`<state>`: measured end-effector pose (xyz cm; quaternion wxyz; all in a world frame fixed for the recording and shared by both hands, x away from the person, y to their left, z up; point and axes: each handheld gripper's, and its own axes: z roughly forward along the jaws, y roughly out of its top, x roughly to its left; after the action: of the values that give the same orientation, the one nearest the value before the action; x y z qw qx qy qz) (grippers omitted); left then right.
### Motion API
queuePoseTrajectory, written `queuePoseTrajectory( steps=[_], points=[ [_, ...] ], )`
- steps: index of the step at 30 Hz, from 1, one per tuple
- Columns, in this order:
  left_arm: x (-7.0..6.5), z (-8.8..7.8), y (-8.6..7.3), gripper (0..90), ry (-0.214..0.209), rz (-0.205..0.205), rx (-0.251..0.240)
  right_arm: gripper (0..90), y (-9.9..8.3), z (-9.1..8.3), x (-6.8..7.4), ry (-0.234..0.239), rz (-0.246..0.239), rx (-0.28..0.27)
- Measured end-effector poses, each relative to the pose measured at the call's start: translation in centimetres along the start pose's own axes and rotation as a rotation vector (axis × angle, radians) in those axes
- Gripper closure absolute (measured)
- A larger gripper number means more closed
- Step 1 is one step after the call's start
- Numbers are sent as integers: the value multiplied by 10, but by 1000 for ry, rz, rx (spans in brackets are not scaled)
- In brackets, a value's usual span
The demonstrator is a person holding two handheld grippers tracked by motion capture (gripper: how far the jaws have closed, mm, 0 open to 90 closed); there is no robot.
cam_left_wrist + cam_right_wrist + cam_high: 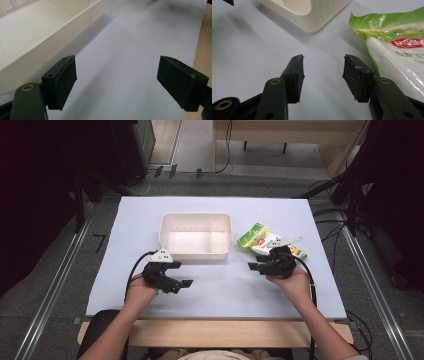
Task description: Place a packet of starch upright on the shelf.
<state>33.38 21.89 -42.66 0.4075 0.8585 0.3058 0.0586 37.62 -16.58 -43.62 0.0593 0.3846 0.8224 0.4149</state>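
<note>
A white plastic bin (195,235) stands empty in the middle of the pale blue table top (220,295). To its right lies a green and white snack bag (265,241). My left gripper (181,274) hovers just in front of the bin's near left corner, open, with nothing between its jaws. In the left gripper view the bin's wall (37,50) runs past my open left gripper (117,82). My right gripper (256,266) sits low beside the bag's near end, open. In the right gripper view the bag (397,55) lies just right of my right gripper (323,75), outside the jaws.
The bin's rounded corner (312,15) is ahead of the right jaws. The table's wooden front edge (220,332) runs along the near side, also seen as a wooden strip (202,50) beside the left jaws. Metal rails (55,285) flank the table.
</note>
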Motion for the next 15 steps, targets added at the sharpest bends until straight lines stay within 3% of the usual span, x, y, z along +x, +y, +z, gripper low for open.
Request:
queuePoseTrajectory(
  steps=[15],
  points=[
    [0,-1,0,167,1,5,7,509,1,-3,-2,9,11,-4]
  ],
)
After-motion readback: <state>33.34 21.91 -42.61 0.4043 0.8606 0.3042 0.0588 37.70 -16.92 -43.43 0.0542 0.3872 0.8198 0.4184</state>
